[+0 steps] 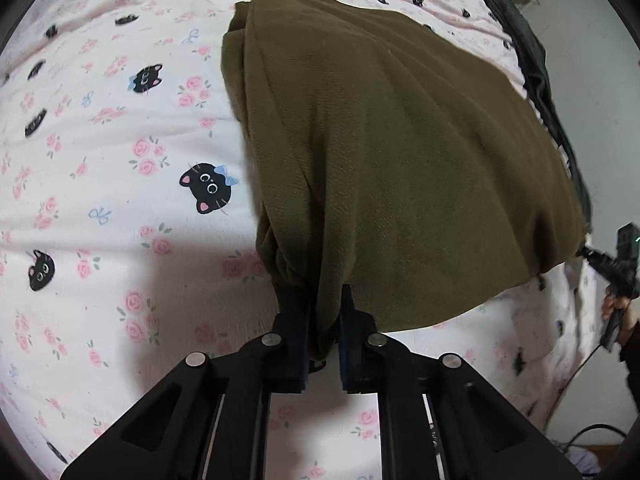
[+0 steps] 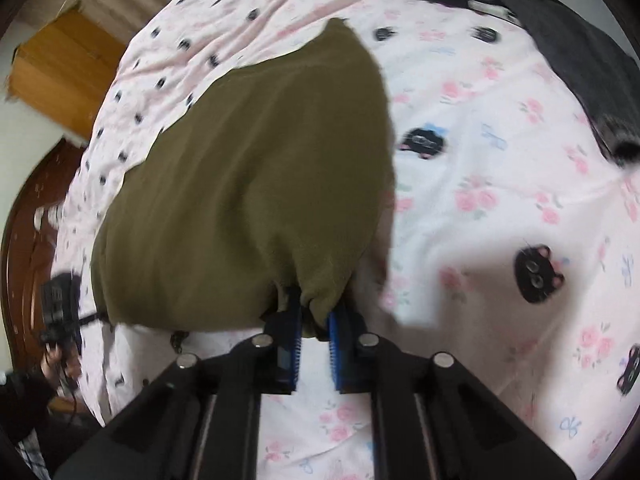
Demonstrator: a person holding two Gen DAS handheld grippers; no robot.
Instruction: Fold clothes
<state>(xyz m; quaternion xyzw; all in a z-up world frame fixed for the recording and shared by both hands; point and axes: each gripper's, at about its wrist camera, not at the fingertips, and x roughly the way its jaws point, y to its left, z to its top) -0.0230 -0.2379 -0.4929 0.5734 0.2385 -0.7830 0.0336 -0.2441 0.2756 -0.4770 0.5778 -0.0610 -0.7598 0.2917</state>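
Your left gripper [image 1: 325, 344] has its fingers [image 1: 294, 344] closed narrow on a bunched corner of the olive green garment [image 1: 400, 152], the cloth pinched between them and spreading away from the tips over the bed. Your right gripper [image 2: 315, 350] grips another bunched corner the same way, its blue-padded fingers [image 2: 294, 344] clamped on the fabric. The garment hangs between both grips and drapes forward onto the pink bedsheet [image 1: 100, 160], printed with black cat faces and roses. A dark garment [image 2: 560, 32] lies at the far edge of the bed. No readable writing shows anywhere.
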